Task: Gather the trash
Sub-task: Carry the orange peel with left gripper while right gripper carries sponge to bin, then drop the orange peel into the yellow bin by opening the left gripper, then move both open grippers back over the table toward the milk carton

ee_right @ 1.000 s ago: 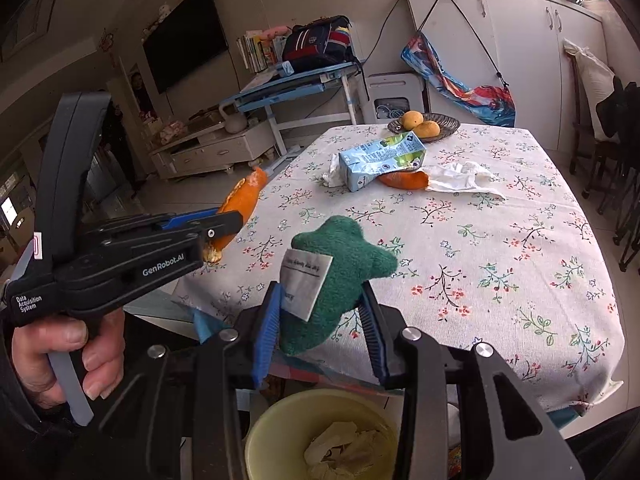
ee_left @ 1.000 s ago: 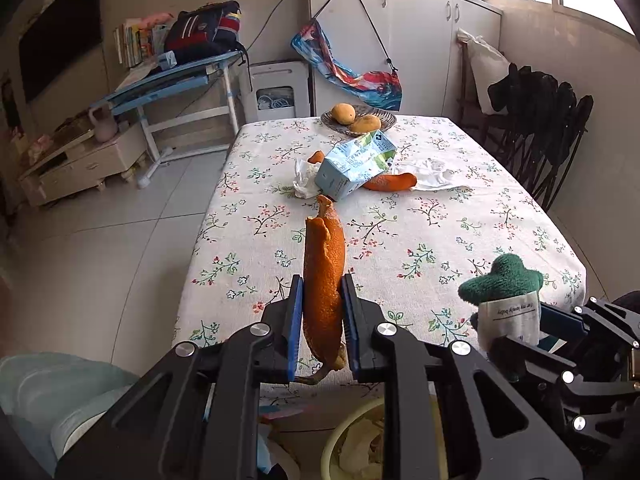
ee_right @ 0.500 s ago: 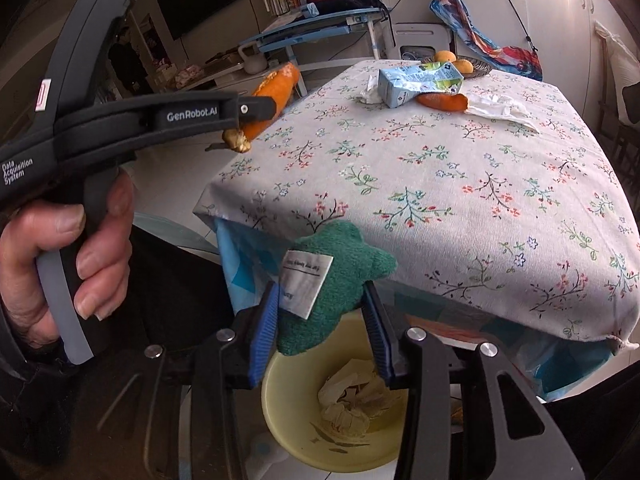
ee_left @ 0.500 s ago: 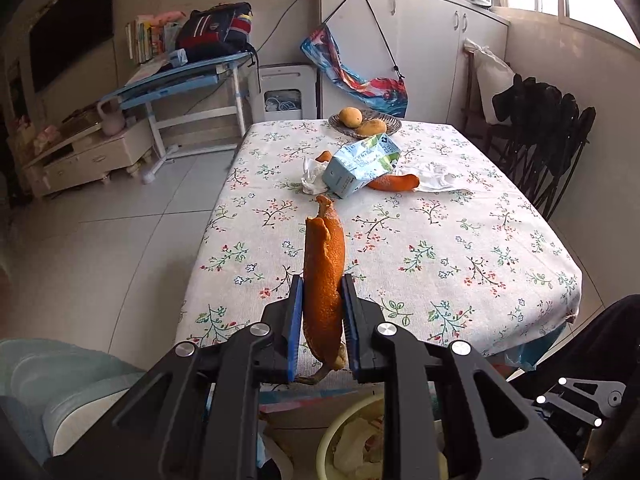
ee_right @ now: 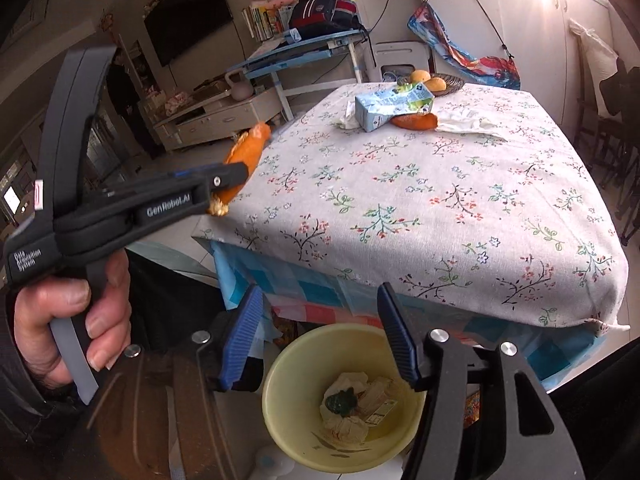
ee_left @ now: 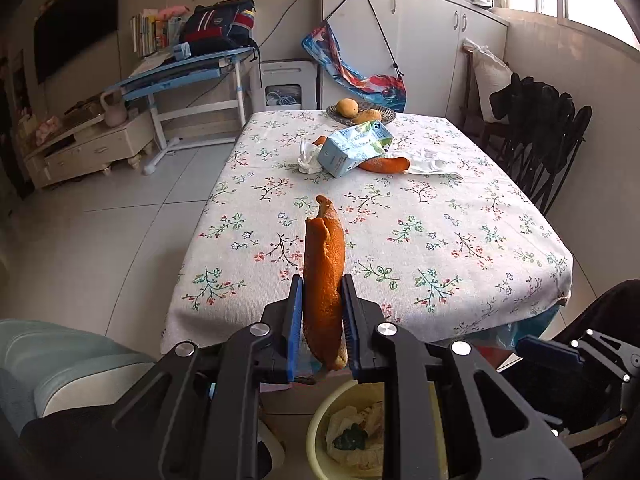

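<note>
My left gripper (ee_left: 320,312) is shut on a long orange peel (ee_left: 324,280), held upright above the near table edge; it also shows in the right wrist view (ee_right: 244,160). My right gripper (ee_right: 320,336) is open and empty above a yellow bin (ee_right: 292,364) on the floor. A green plush scrap (ee_right: 340,402) lies in the bin among crumpled paper; it also shows in the left wrist view (ee_left: 350,438). On the table lie a milk carton (ee_left: 354,152), another orange peel (ee_left: 386,165), a crumpled tissue (ee_left: 307,158) and a white wrapper (ee_left: 434,164).
The floral-cloth table (ee_left: 400,240) fills the middle. A basket with mangoes (ee_left: 360,111) stands at its far end. Dark chairs (ee_left: 548,128) stand along the right side. A blue desk (ee_left: 188,76) and low cabinet (ee_left: 84,148) stand far left.
My right gripper has opened and the green plush scrap has dropped into the yellow bin. The left gripper still holds the orange peel.
</note>
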A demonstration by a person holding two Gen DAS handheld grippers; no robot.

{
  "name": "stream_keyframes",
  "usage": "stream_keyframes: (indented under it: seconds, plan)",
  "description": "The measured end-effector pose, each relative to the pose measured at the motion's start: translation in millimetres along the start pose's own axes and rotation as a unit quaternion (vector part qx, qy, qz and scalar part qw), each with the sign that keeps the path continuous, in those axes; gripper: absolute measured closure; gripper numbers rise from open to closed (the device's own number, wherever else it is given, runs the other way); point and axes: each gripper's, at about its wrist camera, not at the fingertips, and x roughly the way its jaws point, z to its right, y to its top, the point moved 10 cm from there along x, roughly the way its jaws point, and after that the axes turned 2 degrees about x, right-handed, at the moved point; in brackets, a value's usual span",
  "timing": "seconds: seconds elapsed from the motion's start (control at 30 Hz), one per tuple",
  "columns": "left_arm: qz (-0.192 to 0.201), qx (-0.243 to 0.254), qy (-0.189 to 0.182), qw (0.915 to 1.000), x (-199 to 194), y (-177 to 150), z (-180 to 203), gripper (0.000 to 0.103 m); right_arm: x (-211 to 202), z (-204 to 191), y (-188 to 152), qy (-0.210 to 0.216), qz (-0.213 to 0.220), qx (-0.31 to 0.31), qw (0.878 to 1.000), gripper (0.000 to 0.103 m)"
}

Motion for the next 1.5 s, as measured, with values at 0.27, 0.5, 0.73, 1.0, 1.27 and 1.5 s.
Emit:
stream_keyframes:
  seconds: [0.27,0.5,0.73,1.0,1.27,1.5]
  plan:
    - [-0.028,0.025,-0.023,0.999,-6.5,-37.2,29.7,0.085,-29.2,8.9,24.2,-0.008,0.075,0.022,0.997,0.037]
    - [-0.078,0.072,-0.056,0.9928,-6.4,-80.9,72.2,0.085,-34.0,15.7,30.7,-0.008,0.089,0.035,0.995,0.035]
    - [-0.115,0.085,-0.077,0.9867,-5.9,-110.9,93.4,0.084,-39.3,27.3,35.3,-0.009,0.102,0.054,0.993,0.034]
    - [-0.154,0.085,-0.076,0.9815,-1.4,-130.7,93.8,0.084,-53.8,40.7,43.0,-0.021,0.135,0.07,0.988,0.034]
    - [-0.203,0.125,-0.056,0.9696,5.1,-158.3,96.8,0.048,-60.5,50.6,47.4,-0.031,0.151,0.082,0.985,0.032]
    - [-0.123,0.06,0.002,0.9906,-5.6,-114.7,61.5,0.043,-59.5,52.6,48.1,-0.03,0.152,0.086,0.984,0.031]
